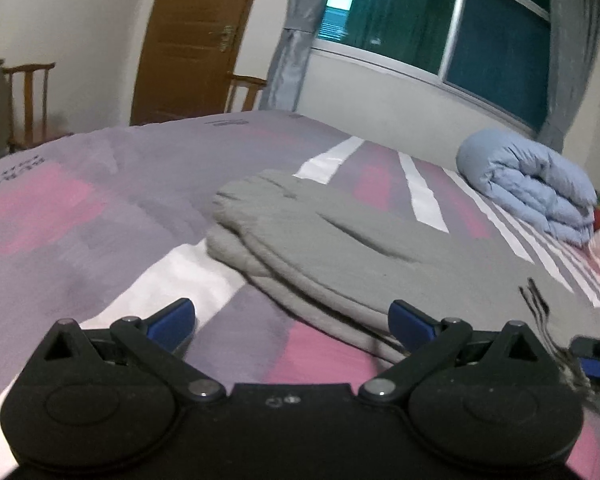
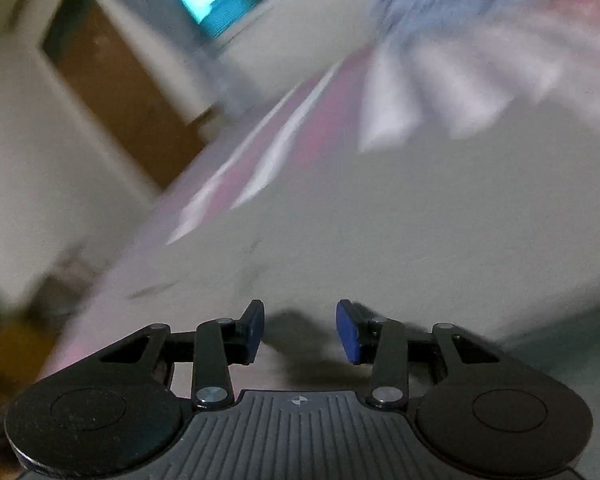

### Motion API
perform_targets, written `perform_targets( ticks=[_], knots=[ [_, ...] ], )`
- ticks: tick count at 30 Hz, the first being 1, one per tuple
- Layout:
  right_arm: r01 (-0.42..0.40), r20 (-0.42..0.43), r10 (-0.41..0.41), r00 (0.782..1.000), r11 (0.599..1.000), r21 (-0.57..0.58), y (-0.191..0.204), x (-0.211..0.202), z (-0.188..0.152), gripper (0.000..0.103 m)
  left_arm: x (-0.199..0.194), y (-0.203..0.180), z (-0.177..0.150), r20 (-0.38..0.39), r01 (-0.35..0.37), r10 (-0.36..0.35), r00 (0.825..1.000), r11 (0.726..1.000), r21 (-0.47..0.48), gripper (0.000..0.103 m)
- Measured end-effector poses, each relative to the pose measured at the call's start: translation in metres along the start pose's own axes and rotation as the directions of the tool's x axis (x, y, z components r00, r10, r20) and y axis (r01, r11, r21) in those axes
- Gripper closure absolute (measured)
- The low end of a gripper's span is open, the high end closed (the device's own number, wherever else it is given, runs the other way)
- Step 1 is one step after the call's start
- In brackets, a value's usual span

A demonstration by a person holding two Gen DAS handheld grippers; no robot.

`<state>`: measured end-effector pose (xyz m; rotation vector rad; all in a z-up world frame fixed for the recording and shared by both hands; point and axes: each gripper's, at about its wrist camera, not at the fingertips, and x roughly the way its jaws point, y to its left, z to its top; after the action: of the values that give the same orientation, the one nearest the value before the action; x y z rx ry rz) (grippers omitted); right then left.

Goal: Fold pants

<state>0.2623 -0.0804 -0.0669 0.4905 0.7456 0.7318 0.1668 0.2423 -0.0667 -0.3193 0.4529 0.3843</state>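
Observation:
Grey pants (image 1: pixel 340 240) lie folded lengthwise on the bed, legs stacked and reaching away to the upper left. My left gripper (image 1: pixel 292 322) is open and empty, just above the bed at the near edge of the pants. Its right finger (image 1: pixel 410 324) is over the grey cloth, its left finger (image 1: pixel 172 320) over the bedsheet. The right wrist view is blurred by motion. There my right gripper (image 2: pixel 300 330) is open and empty, low over the grey pants (image 2: pixel 420 220). Part of the right gripper (image 1: pixel 596 354) shows at the right edge of the left wrist view.
The bedsheet (image 1: pixel 80 220) is purple, pink and white. A rolled light-blue quilt (image 1: pixel 532 184) lies at the far right of the bed. A brown door (image 1: pixel 192 40), wooden chairs (image 1: pixel 28 100) and a curtained window (image 1: pixel 440 20) stand beyond.

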Motion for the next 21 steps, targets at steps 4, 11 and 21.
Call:
perform_targets(
  ticks=[4, 11, 21],
  knots=[
    [-0.035, 0.052, 0.036, 0.998, 0.999, -0.027, 0.000, -0.019, 0.010, 0.050, -0.003, -0.015, 0.000, 0.004, 0.018, -0.018, 1.000, 0.999, 0.026, 0.006],
    [0.271, 0.254, -0.257, 0.932, 0.962, -0.021, -0.061, -0.127, 0.034, 0.085, -0.006, -0.066, 0.003, 0.040, 0.139, -0.142, 0.989, 0.987, 0.082, 0.006],
    [0.367, 0.178, -0.367, 0.913, 0.930, 0.038, -0.125, -0.090, 0.091, 0.094, 0.017, -0.076, -0.003, -0.002, 0.082, -0.082, 0.997, 0.992, 0.096, 0.006]
  ],
)
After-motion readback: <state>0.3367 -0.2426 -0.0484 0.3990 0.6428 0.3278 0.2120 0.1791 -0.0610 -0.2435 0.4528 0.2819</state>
